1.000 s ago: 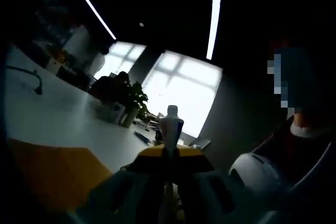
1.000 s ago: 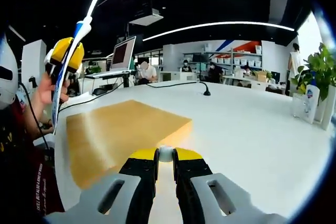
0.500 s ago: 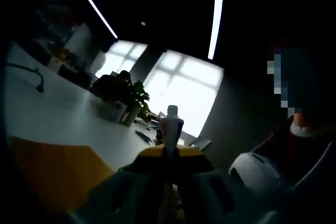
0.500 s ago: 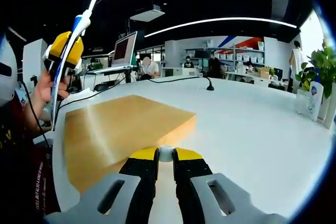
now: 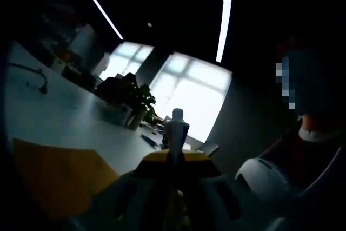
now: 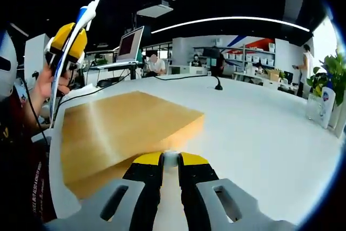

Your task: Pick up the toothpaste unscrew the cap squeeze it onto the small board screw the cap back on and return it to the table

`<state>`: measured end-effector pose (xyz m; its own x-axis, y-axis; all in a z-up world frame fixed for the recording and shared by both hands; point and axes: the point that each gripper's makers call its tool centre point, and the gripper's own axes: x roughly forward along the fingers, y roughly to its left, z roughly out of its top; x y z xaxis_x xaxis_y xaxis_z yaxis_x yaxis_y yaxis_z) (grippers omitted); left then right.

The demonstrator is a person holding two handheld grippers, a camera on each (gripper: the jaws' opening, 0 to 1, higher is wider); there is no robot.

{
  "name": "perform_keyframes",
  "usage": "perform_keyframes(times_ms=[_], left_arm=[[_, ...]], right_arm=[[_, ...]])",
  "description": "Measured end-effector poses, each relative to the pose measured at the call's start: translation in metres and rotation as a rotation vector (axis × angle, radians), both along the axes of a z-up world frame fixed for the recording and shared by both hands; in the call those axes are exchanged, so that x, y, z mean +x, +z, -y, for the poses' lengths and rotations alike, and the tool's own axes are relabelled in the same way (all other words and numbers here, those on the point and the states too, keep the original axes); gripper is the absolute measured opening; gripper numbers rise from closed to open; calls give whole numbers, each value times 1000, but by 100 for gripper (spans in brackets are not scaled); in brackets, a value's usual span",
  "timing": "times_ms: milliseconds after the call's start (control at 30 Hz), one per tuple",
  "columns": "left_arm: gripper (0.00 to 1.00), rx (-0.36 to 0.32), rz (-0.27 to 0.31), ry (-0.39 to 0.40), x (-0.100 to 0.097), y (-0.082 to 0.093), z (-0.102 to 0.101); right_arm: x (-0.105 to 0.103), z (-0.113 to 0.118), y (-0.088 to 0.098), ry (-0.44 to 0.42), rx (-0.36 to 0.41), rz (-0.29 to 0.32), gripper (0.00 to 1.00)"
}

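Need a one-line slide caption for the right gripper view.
Right hand-held gripper pinches the white cap before the wooden board; left hand-held gripper holds the toothpaste tube aloft.

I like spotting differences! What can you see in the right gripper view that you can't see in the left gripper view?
Right gripper view: the small white cap pinched in the right gripper, and a monitor across the table.

Left gripper view: the tube's open nozzle up close, above the left gripper, and bright windows.

Both: the toothpaste, the wooden board, the white table and potted plants.
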<state>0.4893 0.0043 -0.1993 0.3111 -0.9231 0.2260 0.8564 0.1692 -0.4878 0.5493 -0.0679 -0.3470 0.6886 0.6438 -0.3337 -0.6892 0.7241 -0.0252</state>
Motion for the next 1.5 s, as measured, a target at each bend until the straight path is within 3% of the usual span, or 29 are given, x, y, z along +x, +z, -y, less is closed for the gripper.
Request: perform_keyframes(times_ms=[1100,1233,1333,1500], left_arm=[[5,-2,-4,-2,0,-1,0],[5,-2,-4,0,1,-1,-2],[5,-1,-5,1,2,-1,-2],[5,0,-8,-1,1,-2,-1]], right_arm=[[-3,6,-7,-22,2,-36,10],[-3,7,-6,-24,19,-53,13],[-5,4,-1,-23,103,-92,18],[-4,7,2,-29,79,-74,18]])
